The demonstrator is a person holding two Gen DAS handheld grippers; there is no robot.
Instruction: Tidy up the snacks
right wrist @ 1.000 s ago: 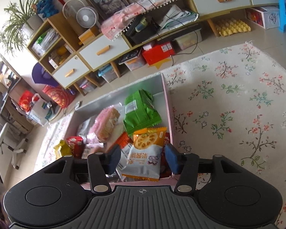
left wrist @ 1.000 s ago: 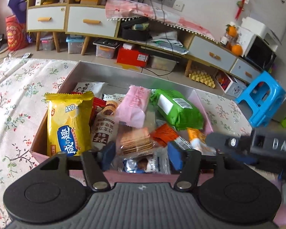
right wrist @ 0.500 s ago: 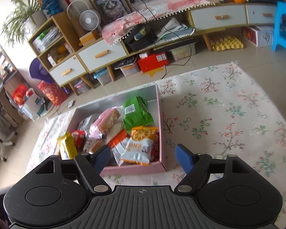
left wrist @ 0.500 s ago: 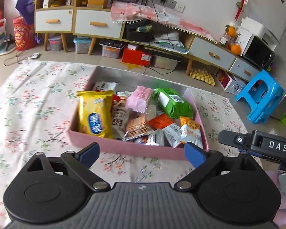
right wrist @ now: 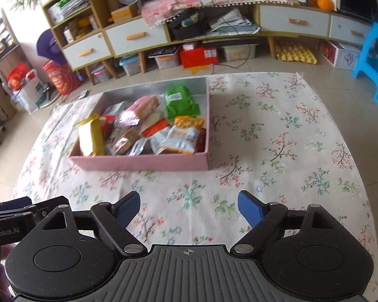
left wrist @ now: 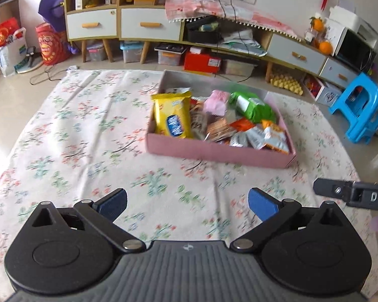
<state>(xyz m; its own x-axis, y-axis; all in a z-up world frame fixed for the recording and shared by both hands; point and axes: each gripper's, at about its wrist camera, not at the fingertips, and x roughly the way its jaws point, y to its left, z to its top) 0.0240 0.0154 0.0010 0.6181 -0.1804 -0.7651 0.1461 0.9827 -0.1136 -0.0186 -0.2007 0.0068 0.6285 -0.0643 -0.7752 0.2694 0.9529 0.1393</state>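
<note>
Both grippers, left [left wrist: 187,202] and right [right wrist: 188,207], hover empty over the floral cloth [left wrist: 88,130], fingers just spread wide, short of the pink box [right wrist: 143,163] packed with snacks [right wrist: 179,136], suggesting sorting is nearly done and any next move needs a fresh target.

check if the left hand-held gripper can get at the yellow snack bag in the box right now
Probably yes. The left hand-held gripper is open and empty, and the yellow snack bag stands upright at the pink box's near corner, with only bare cloth between.
</note>
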